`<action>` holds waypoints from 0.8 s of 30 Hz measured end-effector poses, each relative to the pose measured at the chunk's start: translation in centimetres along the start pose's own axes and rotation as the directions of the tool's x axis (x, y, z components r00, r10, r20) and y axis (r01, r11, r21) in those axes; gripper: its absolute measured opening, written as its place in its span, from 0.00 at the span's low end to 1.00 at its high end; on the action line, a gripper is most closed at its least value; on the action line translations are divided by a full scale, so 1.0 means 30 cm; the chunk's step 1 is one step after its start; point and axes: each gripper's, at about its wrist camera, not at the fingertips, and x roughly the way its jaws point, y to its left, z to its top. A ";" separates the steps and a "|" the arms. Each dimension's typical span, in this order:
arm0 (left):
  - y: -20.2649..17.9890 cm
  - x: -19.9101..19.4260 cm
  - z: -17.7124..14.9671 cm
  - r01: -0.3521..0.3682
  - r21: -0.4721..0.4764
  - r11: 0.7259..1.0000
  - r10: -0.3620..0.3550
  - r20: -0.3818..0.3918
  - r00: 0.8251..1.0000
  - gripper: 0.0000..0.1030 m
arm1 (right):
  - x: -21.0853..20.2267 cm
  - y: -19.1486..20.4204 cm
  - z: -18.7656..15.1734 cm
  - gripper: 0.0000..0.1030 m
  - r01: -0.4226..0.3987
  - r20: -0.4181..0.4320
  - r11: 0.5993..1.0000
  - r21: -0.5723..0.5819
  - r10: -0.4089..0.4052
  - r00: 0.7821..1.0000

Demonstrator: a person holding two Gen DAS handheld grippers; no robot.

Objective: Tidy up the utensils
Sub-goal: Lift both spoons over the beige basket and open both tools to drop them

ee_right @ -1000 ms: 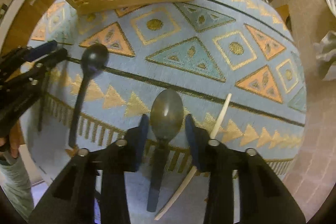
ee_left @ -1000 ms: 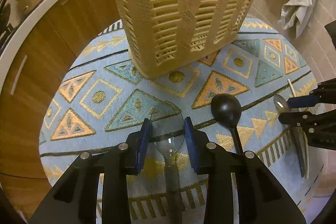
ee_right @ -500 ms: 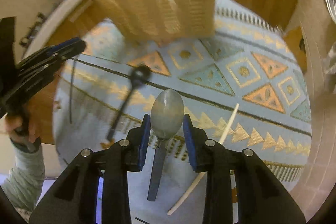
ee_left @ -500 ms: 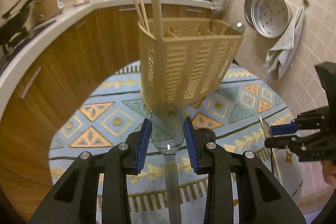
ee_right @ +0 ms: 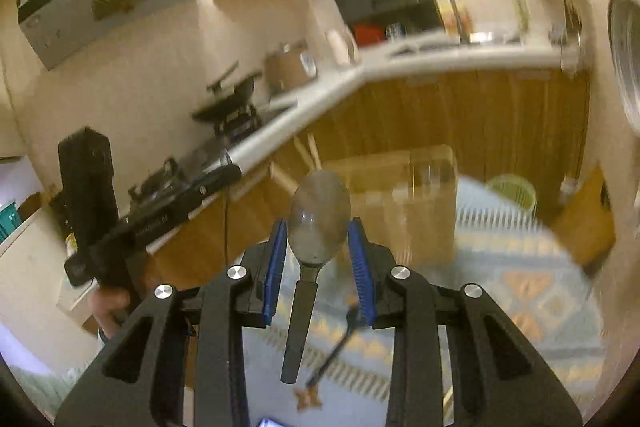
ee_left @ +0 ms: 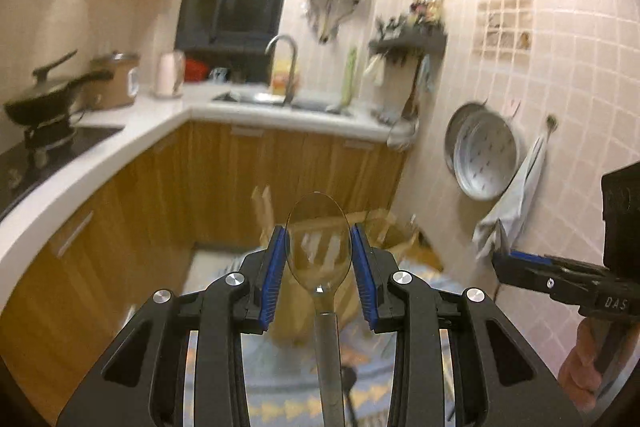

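Left gripper (ee_left: 319, 269) is clamped on a clear plastic spoon (ee_left: 319, 247), blue pads (ee_left: 273, 277) pressing the bowl edges, handle trailing back under the gripper. Right gripper (ee_right: 318, 263) is clamped the same way on a grey metal spoon (ee_right: 319, 223) with a dark handle, bowl up between the pads. Both are held up in the air, well above the rug (ee_right: 520, 267).

Step in hand, as I judge it: carry both spoons to the beige slotted basket (ee_right: 400, 195) and drop them in. The basket shows blurred ahead of and below both grippers, with chopsticks (ee_right: 306, 151) sticking up at its left side. To do it well: tip each spoon handle-down over an open compartment, one at a time so the grippers don't collide, and open the jaws only when the handle is inside the rim. The grip on a smooth rounded bowl may slip, so keep it steady.

Going left to right around: stove with a black wok (ee_left: 44, 99), rice cooker (ee_left: 116, 81), white counter (ee_left: 120, 135), sink tap (ee_left: 284, 67), wooden cabinets (ee_left: 280, 179), steamer trays on the tiled wall (ee_left: 484, 155), hanging towel (ee_left: 516, 195). A black spoon (ee_right: 340, 343) lies on the rug, not yet picked up. A small green basket (ee_right: 512, 193) sits farther right.

In the way: the chopsticks already standing in the basket, and each gripper is close beside the other.
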 end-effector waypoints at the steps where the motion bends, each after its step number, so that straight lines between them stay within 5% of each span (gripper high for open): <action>1: -0.012 0.008 0.030 -0.012 0.004 1.000 0.012 0.033 0.999 0.30 | -0.001 0.005 0.037 0.28 0.008 0.029 1.000 -0.010 -0.008 1.000; 9: -0.073 0.080 0.153 -0.050 -0.006 0.999 0.050 0.256 0.965 0.30 | 0.021 -0.008 0.215 0.28 0.135 0.185 0.990 -0.051 -0.123 0.975; 13: -0.083 0.111 0.160 -0.065 0.002 0.998 0.060 0.359 0.931 0.30 | 0.066 -0.020 0.244 0.28 0.317 0.317 0.940 -0.125 -0.265 0.911; 16: -0.090 0.166 0.143 -0.103 0.011 0.995 0.090 0.391 0.916 0.30 | 0.141 -0.060 0.242 0.28 0.384 0.346 0.913 -0.137 -0.319 0.883; 21: -0.091 0.234 0.088 -0.167 0.020 0.986 0.142 0.431 0.891 0.30 | 0.246 -0.154 0.215 0.28 0.398 0.333 0.911 -0.107 -0.345 0.878; 24: -0.074 0.279 0.068 -0.181 0.019 0.983 0.157 0.418 0.895 0.30 | 0.268 -0.199 0.203 0.28 0.388 0.328 0.919 -0.067 -0.347 0.879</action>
